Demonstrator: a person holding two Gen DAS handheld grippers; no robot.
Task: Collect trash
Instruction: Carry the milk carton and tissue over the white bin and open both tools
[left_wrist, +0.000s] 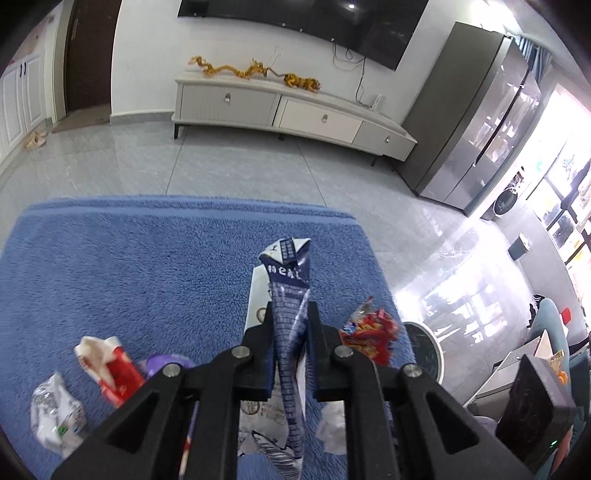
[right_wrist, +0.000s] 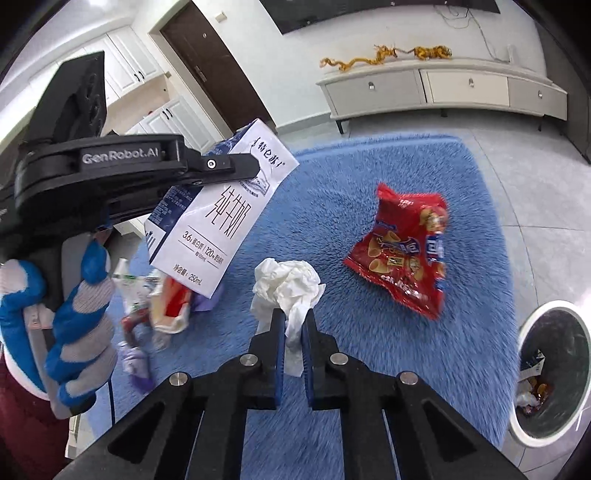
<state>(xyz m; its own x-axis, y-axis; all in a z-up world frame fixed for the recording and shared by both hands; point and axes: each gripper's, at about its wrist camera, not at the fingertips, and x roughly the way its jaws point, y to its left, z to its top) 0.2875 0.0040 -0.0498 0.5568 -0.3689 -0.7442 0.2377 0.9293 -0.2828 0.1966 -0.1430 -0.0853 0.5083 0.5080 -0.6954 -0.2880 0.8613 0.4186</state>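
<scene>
My left gripper (left_wrist: 291, 314) is shut on the top flap of a blue-and-white milk carton (left_wrist: 290, 291) and holds it above the blue rug (left_wrist: 129, 266). The same carton (right_wrist: 218, 206) and the left gripper (right_wrist: 255, 168) show in the right wrist view. My right gripper (right_wrist: 293, 319) is shut on a crumpled white tissue (right_wrist: 286, 282), lifted over the rug (right_wrist: 369, 350). A red snack bag (right_wrist: 404, 253) lies on the rug to the right; it also shows in the left wrist view (left_wrist: 371, 334).
A white-rimmed trash bin (right_wrist: 546, 369) with litter inside stands off the rug's right edge, also in the left wrist view (left_wrist: 424, 350). Several wrappers lie at the rug's left: a red-and-white one (left_wrist: 109, 363), a silver one (left_wrist: 55, 413), a purple one (right_wrist: 135, 363). A TV cabinet (left_wrist: 288, 107) stands beyond.
</scene>
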